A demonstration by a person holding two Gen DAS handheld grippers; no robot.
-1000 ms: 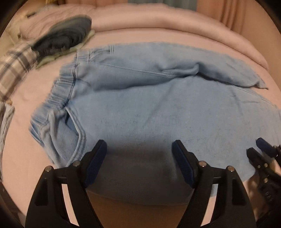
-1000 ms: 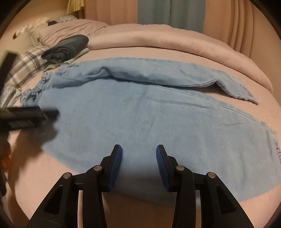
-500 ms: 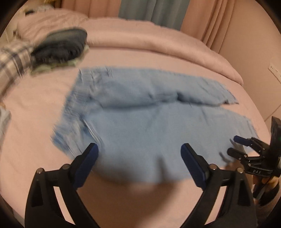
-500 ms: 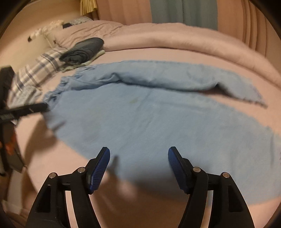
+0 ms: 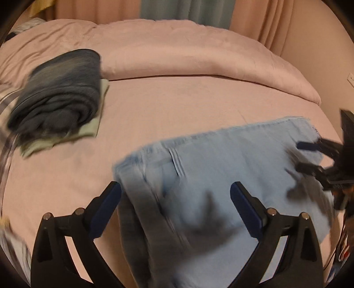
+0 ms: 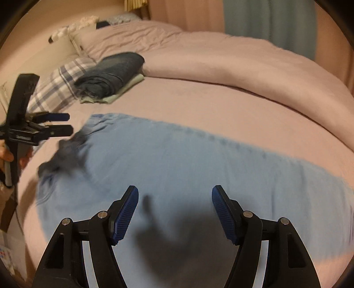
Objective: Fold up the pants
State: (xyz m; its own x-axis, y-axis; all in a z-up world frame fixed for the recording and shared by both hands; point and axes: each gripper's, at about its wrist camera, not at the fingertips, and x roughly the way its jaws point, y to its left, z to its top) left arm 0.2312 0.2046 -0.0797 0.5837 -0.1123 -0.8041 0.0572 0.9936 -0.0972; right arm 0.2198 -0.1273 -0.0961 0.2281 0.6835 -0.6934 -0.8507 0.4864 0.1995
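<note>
Light blue pants lie flat on the pink bed, one leg laid over the other, and they also show in the right wrist view. My left gripper is open and empty above the waistband end; it also shows in the right wrist view. My right gripper is open and empty above the middle of the pants; it also shows in the left wrist view by the hem end. Both views are blurred by motion.
A folded dark blue garment lies on a pale green one at the back left. A plaid pillow lies beside them. A rolled pink duvet runs along the far side. Curtains hang behind.
The far leg now lies folded over the near one, so the pants look narrower. Both grippers have pulled up and back, and both have opened wider.
</note>
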